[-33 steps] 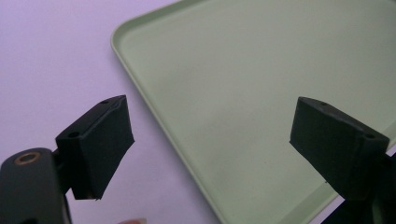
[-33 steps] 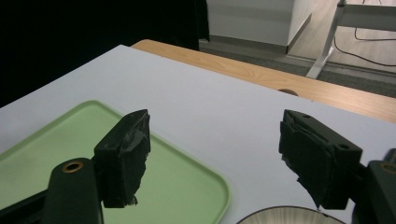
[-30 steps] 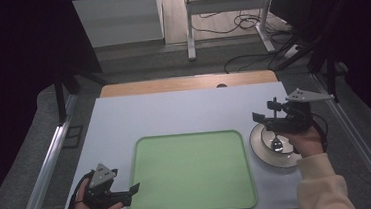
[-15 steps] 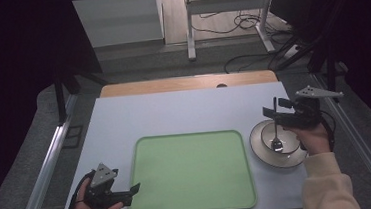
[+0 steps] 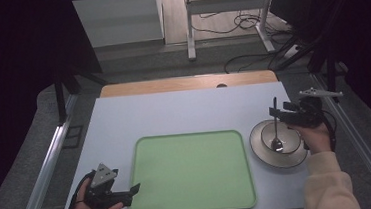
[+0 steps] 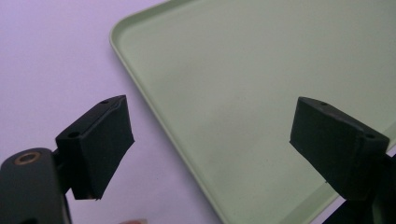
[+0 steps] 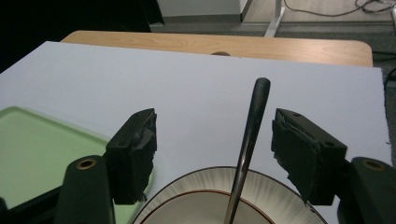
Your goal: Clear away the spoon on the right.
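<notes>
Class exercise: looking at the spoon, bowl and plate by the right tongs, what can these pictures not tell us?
- Spoon: its lower end is cut off by the bottom edge of the right gripper view.
- Bowl contents: too small in the high view.
- Plate: near half cut off in the right gripper view.

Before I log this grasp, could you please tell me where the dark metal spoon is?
In the high view the dark metal spoon stands in the white bowl right of the green tray, handle between the right gripper's open jaws.
</notes>
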A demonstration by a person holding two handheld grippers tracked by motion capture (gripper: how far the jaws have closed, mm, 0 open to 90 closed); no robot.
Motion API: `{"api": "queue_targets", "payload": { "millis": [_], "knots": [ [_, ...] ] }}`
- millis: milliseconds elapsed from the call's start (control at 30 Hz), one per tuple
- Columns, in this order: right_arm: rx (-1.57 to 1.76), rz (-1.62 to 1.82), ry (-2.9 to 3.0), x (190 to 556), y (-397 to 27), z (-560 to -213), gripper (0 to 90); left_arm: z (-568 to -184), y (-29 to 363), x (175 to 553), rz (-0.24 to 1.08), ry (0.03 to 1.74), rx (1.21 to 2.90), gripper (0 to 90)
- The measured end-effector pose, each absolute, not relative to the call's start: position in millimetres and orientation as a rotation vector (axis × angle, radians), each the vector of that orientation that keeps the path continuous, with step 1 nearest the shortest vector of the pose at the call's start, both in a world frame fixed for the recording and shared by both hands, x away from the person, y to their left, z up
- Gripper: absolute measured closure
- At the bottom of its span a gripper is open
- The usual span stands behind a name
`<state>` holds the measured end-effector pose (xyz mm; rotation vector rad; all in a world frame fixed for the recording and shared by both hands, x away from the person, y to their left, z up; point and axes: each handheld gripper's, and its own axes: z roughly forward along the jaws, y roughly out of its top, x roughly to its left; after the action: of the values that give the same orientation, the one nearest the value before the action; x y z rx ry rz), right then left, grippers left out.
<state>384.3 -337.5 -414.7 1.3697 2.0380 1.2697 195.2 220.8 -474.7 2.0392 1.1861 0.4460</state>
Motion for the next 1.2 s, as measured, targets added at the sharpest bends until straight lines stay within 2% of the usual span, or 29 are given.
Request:
{"api": "queue_targets", "payload": {
  "millis": [200, 533, 700, 733, 967, 1200],
  "knots": [
    [1.427, 1.245, 2.043, 399.3, -340.5, -425.3, 35.0, -475.5, 220.0, 195.4, 0.443, 1.183, 2.045, 12.7],
    [1.474, 1.271, 2.075, 419.0, -347.9, -437.3, 48.7, -474.8, 218.8, 194.5, 0.44, 1.178, 2.05, 12.7],
    [1.474, 1.276, 2.102, 424.7, -346.8, -441.0, 59.7, -473.7, 213.9, 192.3, 0.435, 1.156, 2.058, 12.7],
    [1.474, 1.276, 2.102, 424.7, -346.8, -441.0, 59.7, -473.7, 213.9, 192.3, 0.435, 1.156, 2.058, 12.7],
    [1.533, 1.283, 2.138, 427.3, -351.1, -445.1, 81.8, -474.7, 218.3, 193.6, 0.433, 1.171, 2.049, 12.7],
    [1.521, 1.312, 2.148, 424.2, -353.4, -441.7, 88.1, -474.5, 219.1, 193.5, 0.433, 1.171, 2.046, 12.8]
  ]
}}
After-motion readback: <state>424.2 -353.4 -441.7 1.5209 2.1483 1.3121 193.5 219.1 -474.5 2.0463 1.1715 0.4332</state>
